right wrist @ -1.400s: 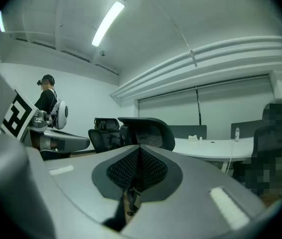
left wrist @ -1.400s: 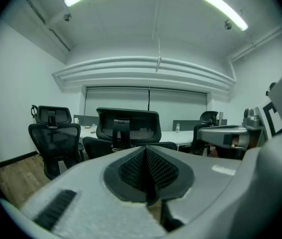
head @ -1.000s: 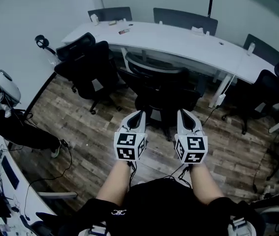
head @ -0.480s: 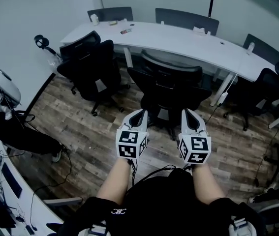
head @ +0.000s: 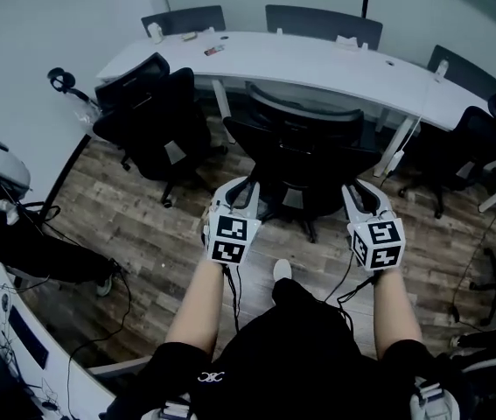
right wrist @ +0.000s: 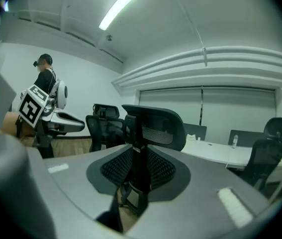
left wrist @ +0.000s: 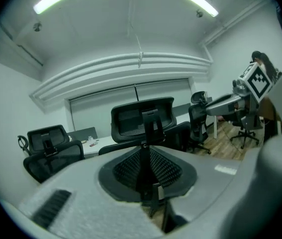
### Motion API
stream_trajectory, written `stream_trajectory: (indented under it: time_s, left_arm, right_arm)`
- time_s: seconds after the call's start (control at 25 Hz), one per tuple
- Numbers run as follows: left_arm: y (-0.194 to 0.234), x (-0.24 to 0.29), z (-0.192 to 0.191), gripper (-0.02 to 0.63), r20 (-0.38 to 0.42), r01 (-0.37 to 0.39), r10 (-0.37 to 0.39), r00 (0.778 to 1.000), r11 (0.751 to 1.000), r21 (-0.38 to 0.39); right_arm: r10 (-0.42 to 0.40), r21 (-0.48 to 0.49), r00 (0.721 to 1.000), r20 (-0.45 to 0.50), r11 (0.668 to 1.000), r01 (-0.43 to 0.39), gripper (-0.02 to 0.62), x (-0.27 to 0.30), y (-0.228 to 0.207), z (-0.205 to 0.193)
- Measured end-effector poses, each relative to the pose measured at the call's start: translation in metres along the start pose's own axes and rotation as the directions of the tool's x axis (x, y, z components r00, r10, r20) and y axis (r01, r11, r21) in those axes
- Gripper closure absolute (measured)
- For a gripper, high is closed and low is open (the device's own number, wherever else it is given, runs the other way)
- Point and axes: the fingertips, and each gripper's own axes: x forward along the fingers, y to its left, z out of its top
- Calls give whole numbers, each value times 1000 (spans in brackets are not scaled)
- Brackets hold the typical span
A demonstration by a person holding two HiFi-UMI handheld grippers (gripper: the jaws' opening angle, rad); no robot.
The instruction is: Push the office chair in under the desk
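A black mesh-backed office chair (head: 304,156) stands just in front of the long white curved desk (head: 317,59), its back towards me. My left gripper (head: 244,191) is by the chair's left side and my right gripper (head: 359,192) by its right side; I cannot tell whether either touches it. Both pairs of jaws are opening, with a narrow gap and nothing between them. In the left gripper view the chair's headrest (left wrist: 141,117) rises beyond the left gripper (left wrist: 148,180). The right gripper view shows the chair (right wrist: 153,126) a short way beyond the right gripper (right wrist: 133,180).
Another black chair (head: 151,116) stands to the left at the desk, and more chairs (head: 457,156) to the right. A person (head: 7,213) sits at the far left. Cables (head: 99,313) run over the wooden floor. Small items (head: 213,50) lie on the desk.
Both grippers have spread apart, the right one shifting right. Their jaws have parted slightly. The middle chair sits a little closer to the grippers.
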Motion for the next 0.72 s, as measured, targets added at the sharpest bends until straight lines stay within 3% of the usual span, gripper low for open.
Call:
stream_trajectory:
  time_s: [0.16,0.32,0.48,0.64,0.72]
  left_arm:
    - [21,34,-4,523,-34,57,-53,998,987,153]
    - [46,72,-5,472,-92,117,-93,991,942,316]
    - [65,115,-10,412,-173,186,-118,978,870,457]
    - [84,158,-27,383,-259,228,-88,962,783,579]
    - [92,176,-34,378,-283,235,-71,957,760,606]
  right_arm:
    - [21,-109,997,-68,994,-28,464,24,-30,-9]
    - [-22,-159,994,-107,987,5,420,49,-66,-11]
    - [-17,-204,982,-189,979,-22,382,83,-89,-25]
    - [-7,-273,954,-301,959,-79,343,115,-94,-47]
    - [-25,-311,945,-328,947,-83,341,126,-97,-56]
